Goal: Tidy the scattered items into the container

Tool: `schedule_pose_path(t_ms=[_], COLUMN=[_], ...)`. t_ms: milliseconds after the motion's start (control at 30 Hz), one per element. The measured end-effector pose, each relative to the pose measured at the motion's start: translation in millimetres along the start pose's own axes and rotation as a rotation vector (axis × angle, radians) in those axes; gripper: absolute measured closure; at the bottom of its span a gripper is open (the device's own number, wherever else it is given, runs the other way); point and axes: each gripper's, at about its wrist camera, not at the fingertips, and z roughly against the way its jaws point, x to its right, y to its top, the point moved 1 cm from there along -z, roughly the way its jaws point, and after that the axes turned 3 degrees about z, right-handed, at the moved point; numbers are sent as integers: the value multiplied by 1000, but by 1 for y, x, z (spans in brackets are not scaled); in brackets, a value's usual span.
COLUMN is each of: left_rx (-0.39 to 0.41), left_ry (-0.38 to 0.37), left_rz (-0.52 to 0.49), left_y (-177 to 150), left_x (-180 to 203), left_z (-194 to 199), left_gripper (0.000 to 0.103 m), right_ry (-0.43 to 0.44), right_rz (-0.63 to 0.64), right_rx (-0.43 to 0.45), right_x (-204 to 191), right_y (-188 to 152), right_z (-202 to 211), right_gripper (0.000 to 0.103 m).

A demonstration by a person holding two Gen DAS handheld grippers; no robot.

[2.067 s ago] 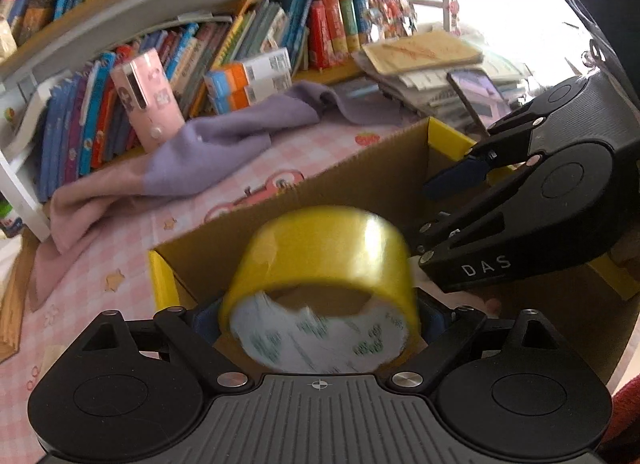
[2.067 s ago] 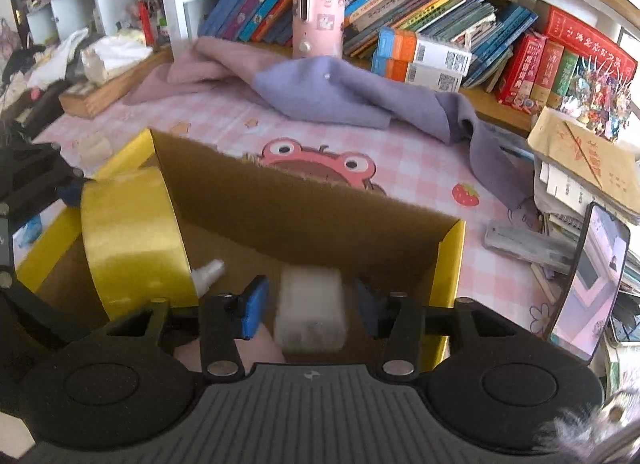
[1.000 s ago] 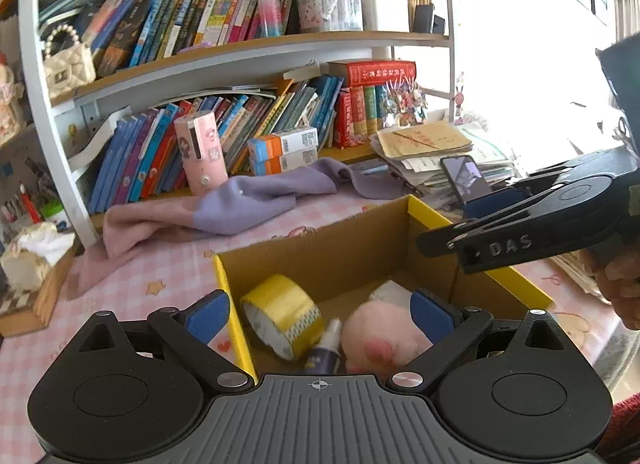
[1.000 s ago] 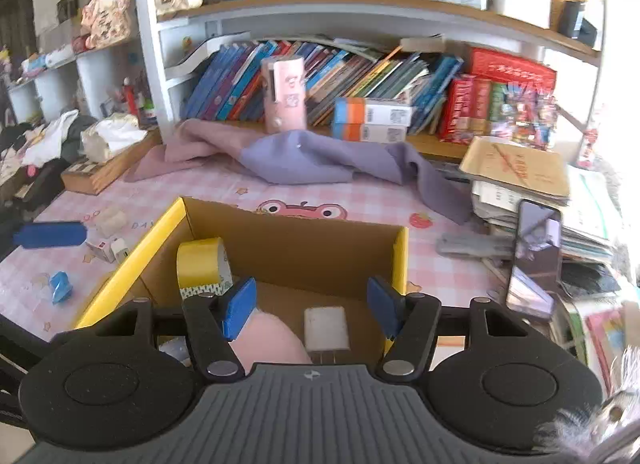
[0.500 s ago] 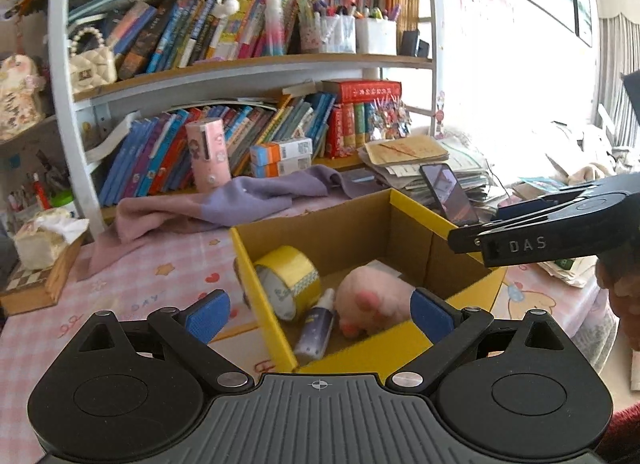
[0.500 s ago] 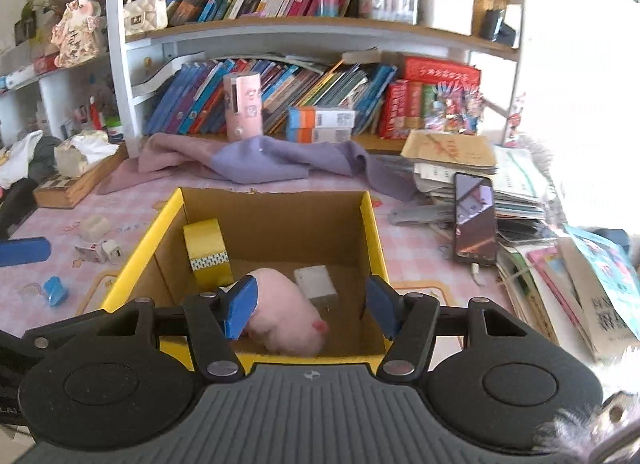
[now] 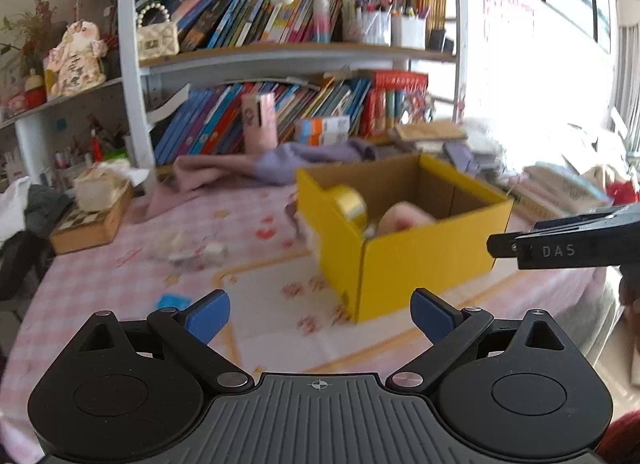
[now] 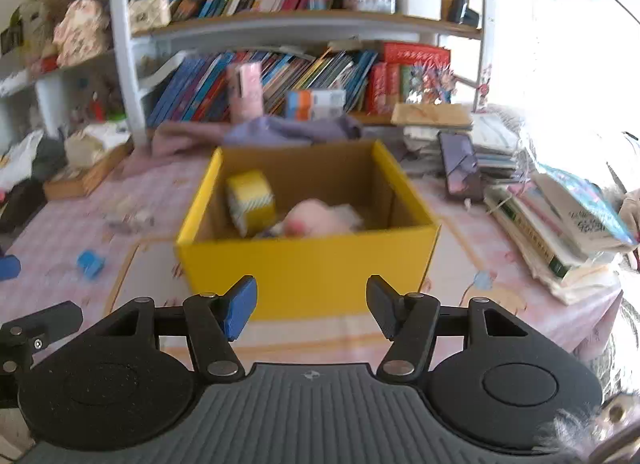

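At the far left of the table (image 8: 460,248), which has a pink checked cloth, a wooden tray (image 7: 90,224) holds a pale bundle. A little to the right, some small pale things (image 7: 188,250) lie loose on the cloth; they are too blurred to name. Near them, closer to the cameras, lies a small blue piece (image 8: 90,263).

The left gripper (image 7: 319,314) is above the cloth, in front of the box and to its left. Its blue pads (image 7: 208,314) stand wide apart and nothing is between them.

In the middle stands the yellow box (image 8: 308,276), open at the top, brown inside. In the box a roll of yellow tape (image 8: 251,202) leans against the left wall. Just beside it, to the right, lies a soft pink toy (image 8: 316,220). More things may lie under them, but I cannot tell.

The right gripper (image 8: 311,306) is in front of the near wall of the box and apart from it. Its jaws are about half open and hold nothing. In the left wrist view its black body comes in from the right edge, beside the box.

Behind the box a purple cloth (image 8: 288,130) lies along the foot of the bookshelf (image 8: 280,28). To the right of the box a phone (image 8: 460,168) leans on a pile of books and papers (image 8: 560,224).
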Motion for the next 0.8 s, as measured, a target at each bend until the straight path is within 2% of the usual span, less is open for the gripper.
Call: schedule_pose_path(t_ms=[100, 267, 433, 600, 800], left_rx=[-14, -30, -26, -28, -23], left_ry=[36, 54, 89, 121, 169], left_rz=[-21, 0, -18, 49, 79], left_y=[-11, -27, -31, -36, -41], left_x=[-8, -20, -35, -52, -70], left_z=[10, 25, 33, 41, 49], left_gripper=[4, 4, 4, 4, 4], right_ry=[17, 64, 94, 111, 145], right_rz=[11, 38, 118, 112, 104], right_rx=[-9, -37, -32, -31, -59], right_x=[-16, -41, -62, -77, -97], right_y=[-8, -17, -12, -10, -17], right_z=[5, 11, 13, 14, 11], right_gripper=[44, 44, 44, 43, 44])
